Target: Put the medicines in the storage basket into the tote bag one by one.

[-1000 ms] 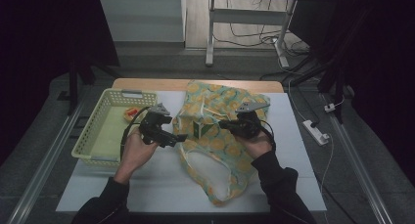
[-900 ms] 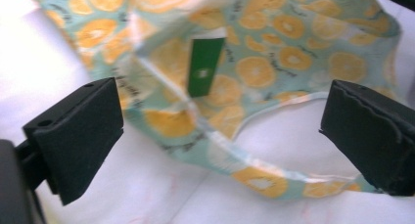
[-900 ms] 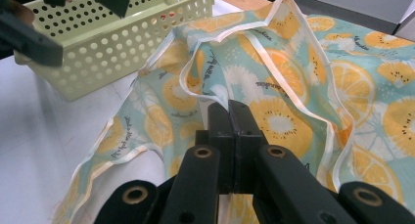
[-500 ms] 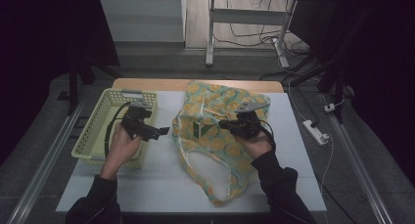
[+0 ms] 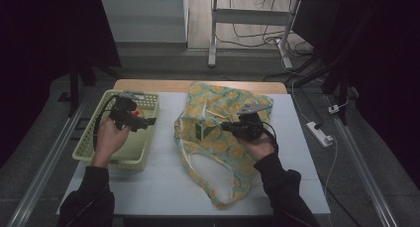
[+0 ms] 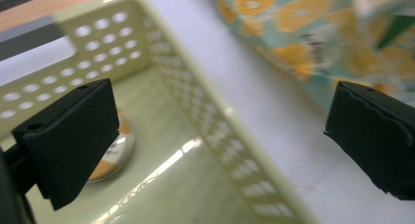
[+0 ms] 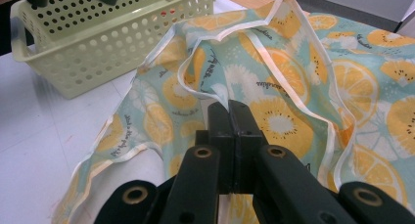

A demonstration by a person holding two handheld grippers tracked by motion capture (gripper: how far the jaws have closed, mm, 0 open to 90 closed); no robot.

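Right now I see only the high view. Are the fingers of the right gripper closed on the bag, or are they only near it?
Observer: Closed on it. In the right gripper view, the right gripper has its fingers shut on the white-trimmed edge of the bag and holds that edge raised.
Operator: And is the left one open?
Observer: Yes. In the left gripper view, the left gripper has its fingers wide apart and grips nothing. It looks down over the wall of the basket.
Operator: What lies in the basket?
Observer: A round orange and white item lies on the basket floor, partly hidden behind one finger.
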